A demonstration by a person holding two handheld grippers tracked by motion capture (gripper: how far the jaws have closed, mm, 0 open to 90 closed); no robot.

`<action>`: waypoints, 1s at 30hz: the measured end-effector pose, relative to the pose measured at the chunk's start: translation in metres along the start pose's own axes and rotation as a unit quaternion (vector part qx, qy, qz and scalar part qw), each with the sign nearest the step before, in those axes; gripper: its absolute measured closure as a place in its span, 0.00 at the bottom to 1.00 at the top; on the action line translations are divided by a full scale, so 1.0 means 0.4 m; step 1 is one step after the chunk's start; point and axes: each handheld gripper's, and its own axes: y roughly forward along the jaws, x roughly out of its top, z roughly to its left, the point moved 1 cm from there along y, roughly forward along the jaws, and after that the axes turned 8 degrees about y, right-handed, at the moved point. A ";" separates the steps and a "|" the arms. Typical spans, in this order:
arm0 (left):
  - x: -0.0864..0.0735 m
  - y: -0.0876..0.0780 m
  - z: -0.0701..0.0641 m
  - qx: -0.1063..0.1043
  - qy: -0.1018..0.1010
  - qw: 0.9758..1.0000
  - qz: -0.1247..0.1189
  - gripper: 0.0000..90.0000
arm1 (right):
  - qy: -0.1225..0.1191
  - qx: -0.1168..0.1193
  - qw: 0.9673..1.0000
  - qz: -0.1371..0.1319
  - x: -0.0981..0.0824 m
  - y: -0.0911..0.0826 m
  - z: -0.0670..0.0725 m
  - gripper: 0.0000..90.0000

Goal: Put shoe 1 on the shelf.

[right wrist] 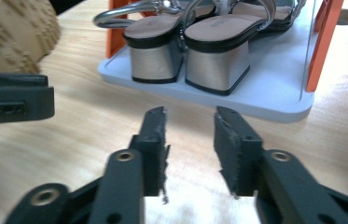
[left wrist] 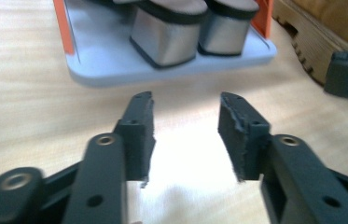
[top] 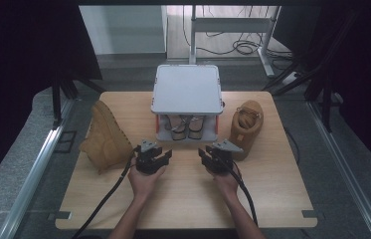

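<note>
You hold your left gripper (top: 157, 158) and your right gripper (top: 213, 158) low over the wooden table (top: 183, 199), side by side and near each other, just in front of the small shelf rack (top: 187, 89). In the left gripper view the two black jaws stand clearly apart, about half open, and between them there is only the bare table; the pads (left wrist: 142, 135) touch nothing. In the right gripper view it is the same: the jaws are parted with a clear gap, nothing is between them, and the pads (right wrist: 156, 140) press on nothing. The pair of sandals (top: 185, 127) with silver block heels stands on the lower grey board of the rack, heels toward you, the two shoes side by side and close together, under the grey top plate and between the orange posts. Both grippers point at these heels (right wrist: 188, 63) and are a little apart from them, not touching the rack. On the table left of the rack one tan boot (top: 104, 137) lies tilted on its side, near your left gripper. Right of the rack the other tan boot (top: 246, 122) stands upright, just beside your right gripper.
</note>
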 end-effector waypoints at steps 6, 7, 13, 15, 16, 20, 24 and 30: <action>-0.034 -0.046 0.013 -0.012 0.014 1.000 0.009 0.50 | -0.009 0.012 1.000 0.013 -0.028 -0.039 -0.021 0.54; -0.037 -0.055 0.016 -0.014 0.018 1.000 0.014 0.49 | -0.012 0.010 1.000 0.015 -0.033 -0.044 -0.023 0.52; -0.055 -0.107 0.033 -0.023 0.019 1.000 0.006 0.48 | -0.030 0.013 0.999 0.020 -0.059 -0.082 -0.038 0.46; -0.063 -0.125 0.038 -0.025 0.026 0.999 0.006 0.47 | -0.039 0.017 0.999 0.020 -0.065 -0.101 -0.039 0.45; -0.068 -0.133 0.040 -0.027 0.026 0.999 0.006 0.47 | -0.044 0.021 0.999 0.020 -0.069 -0.111 -0.039 0.45; -0.085 -0.160 0.048 -0.023 0.036 0.999 0.006 0.46 | -0.061 0.021 0.997 0.032 -0.089 -0.134 -0.042 0.43; -0.089 -0.170 0.057 -0.021 0.032 0.999 0.002 0.46 | -0.056 0.021 0.997 0.040 -0.104 -0.140 -0.053 0.43; -0.090 -0.161 0.058 -0.034 0.027 0.999 0.009 0.46 | -0.053 0.018 0.998 0.038 -0.108 -0.148 -0.061 0.43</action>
